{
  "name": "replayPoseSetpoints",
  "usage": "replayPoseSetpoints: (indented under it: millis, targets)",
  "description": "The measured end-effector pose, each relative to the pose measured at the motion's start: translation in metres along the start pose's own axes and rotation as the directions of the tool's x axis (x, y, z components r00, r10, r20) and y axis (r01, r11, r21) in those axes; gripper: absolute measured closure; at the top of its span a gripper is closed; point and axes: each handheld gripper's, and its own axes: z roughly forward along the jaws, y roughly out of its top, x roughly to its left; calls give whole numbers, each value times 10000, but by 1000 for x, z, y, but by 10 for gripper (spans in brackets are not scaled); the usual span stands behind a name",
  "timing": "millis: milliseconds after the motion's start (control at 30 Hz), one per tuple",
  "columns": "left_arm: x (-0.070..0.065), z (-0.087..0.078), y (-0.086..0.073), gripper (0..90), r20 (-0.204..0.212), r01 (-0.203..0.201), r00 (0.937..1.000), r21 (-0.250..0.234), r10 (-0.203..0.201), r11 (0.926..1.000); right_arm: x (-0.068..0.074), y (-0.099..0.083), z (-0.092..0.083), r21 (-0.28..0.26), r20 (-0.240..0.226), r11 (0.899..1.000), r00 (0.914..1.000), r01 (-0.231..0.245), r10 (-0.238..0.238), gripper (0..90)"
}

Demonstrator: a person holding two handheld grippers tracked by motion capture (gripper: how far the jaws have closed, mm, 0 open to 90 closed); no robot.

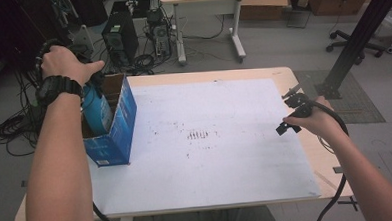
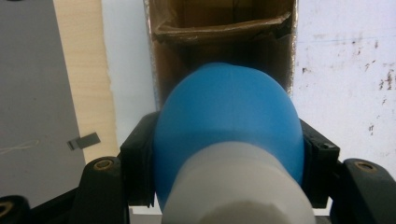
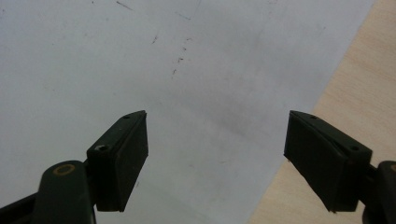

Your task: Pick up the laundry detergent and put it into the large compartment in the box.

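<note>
A blue bottle (image 1: 95, 109) with a white cap (image 2: 236, 189) hangs upright in the mouth of an open blue cardboard box (image 1: 117, 125) at the table's left edge. My left gripper (image 2: 229, 154) is shut on the bottle, its black jaws pressing both sides of the blue body just above the cap. In the left gripper view the box's brown inside (image 2: 219, 42) opens beyond the bottle. My right gripper (image 1: 290, 115) is held over the right edge of the white mat, open, with nothing between its jaws (image 3: 217, 158).
A white mat (image 1: 205, 140) with dark smudges covers most of the wooden table (image 1: 316, 155). Beyond the table stand computer towers (image 1: 119, 36), tangled cables, a desk and a black slanted post (image 1: 361, 33) at the right.
</note>
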Motion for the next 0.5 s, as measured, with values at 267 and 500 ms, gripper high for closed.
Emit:
replayPoseSetpoints:
  millis: [267, 500]
  targets:
    - [-1, 11, 0, 375, 11, -33, 10000, 103, 33, 9999, 1, 1, 1, -2, 1, 10000, 10000, 24, -24, 216]
    - [-2, 20, -1, 375, 39, -80, 10000, 159, 79, 9998, 2, 1, 3, 21, -13, 10000, 10000, 45, -45, 216]
